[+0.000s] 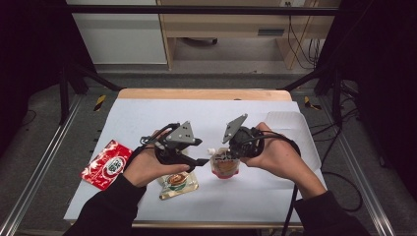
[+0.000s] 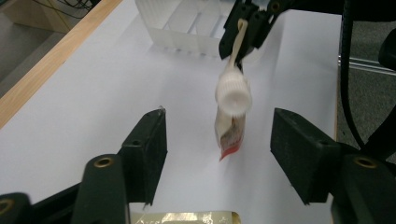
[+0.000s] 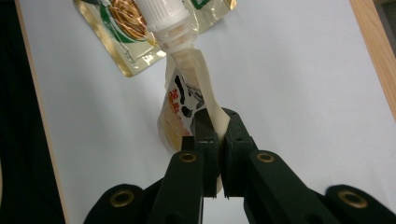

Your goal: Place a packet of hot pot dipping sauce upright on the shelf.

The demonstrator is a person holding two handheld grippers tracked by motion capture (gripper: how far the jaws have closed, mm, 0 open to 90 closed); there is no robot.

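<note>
Pouch with a white screw cap hangs above the middle of the white sheet, clamped at its top edge by your right gripper, whose jaws are pressed together on it. Your left gripper has its jaws apart, one on each side of the cap, touching nothing. A gold pouch lies just beside it on the near side, partly under your left hand. A red packet lies at the left edge. A white tray stands far right.
</note>
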